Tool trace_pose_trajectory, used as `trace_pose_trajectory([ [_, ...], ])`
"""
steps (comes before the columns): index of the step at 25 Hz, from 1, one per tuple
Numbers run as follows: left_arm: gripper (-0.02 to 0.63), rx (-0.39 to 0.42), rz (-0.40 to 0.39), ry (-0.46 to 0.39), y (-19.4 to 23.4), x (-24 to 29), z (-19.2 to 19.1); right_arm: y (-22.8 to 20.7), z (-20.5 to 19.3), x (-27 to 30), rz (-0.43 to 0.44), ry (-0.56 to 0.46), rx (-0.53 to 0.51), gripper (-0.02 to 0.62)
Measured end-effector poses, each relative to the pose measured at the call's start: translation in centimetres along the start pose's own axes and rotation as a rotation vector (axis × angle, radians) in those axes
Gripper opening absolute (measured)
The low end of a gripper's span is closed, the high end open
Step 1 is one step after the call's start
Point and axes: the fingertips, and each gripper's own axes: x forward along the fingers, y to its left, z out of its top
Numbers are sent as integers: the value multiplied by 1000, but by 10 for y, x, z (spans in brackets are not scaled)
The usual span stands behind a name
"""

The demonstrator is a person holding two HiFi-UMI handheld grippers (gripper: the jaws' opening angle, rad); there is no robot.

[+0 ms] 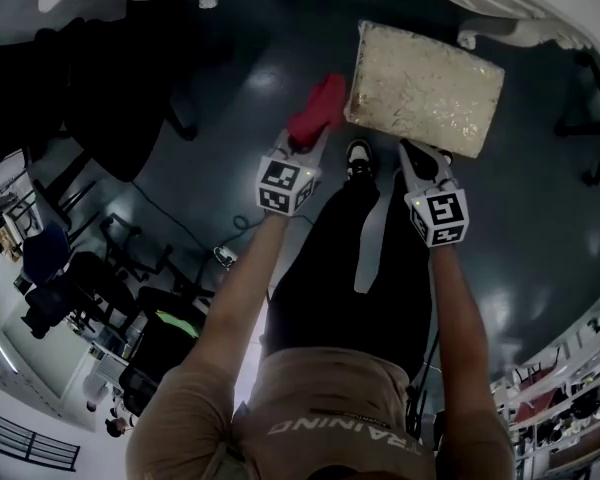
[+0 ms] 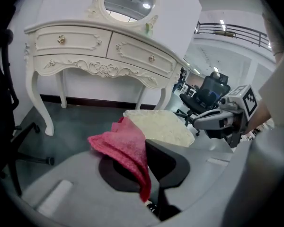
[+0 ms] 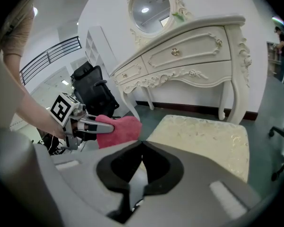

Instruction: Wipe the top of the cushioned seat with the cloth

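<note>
The cushioned seat [image 1: 425, 88] has a cream, patterned top and stands on the dark floor just ahead of me. A red cloth [image 1: 318, 110] is pinched in my left gripper [image 1: 313, 136], hanging in the air just left of the seat's near left corner. In the left gripper view the cloth [image 2: 125, 145] bunches up between the jaws of that gripper [image 2: 143, 171], with the seat [image 2: 158, 126] behind it. My right gripper [image 1: 417, 155] hovers at the seat's near edge. Its jaws [image 3: 142, 144] are shut with nothing in them, and the seat [image 3: 203, 136] lies beyond them.
A white carved dressing table [image 2: 99, 46] with a mirror stands behind the seat, its legs [image 1: 500, 33] close to the far edge. A black office chair [image 3: 92, 91] is to the left, and dark chairs [image 1: 110, 78] crowd the left side of the floor. My shoe [image 1: 358, 156] is between the grippers.
</note>
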Motion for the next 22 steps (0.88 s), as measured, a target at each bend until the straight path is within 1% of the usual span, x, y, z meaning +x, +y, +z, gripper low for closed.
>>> trace_pose_trajectory([
  [4, 38, 43, 21, 53, 13, 22, -28, 8, -8, 8, 2, -1, 12, 2],
  [5, 38, 43, 22, 67, 13, 30, -36, 8, -10, 9, 4, -1, 15, 2],
  [7, 38, 15, 14, 73, 11, 49, -45, 5, -13, 9, 5, -3, 25, 2],
  [9, 38, -8, -10, 62, 1, 69, -46, -4, -17, 8, -2, -10, 42, 2],
  [13, 38, 22, -37, 67, -26, 100, -52, -28, -28, 0, -32, -25, 83, 2],
  [18, 38, 70, -10, 84, -41, 120, -55, -59, -49, -18, -62, -17, 134, 2],
  [22, 38, 110, -9, 112, -51, 128, -53, -74, -61, -32, -66, -11, 142, 2],
])
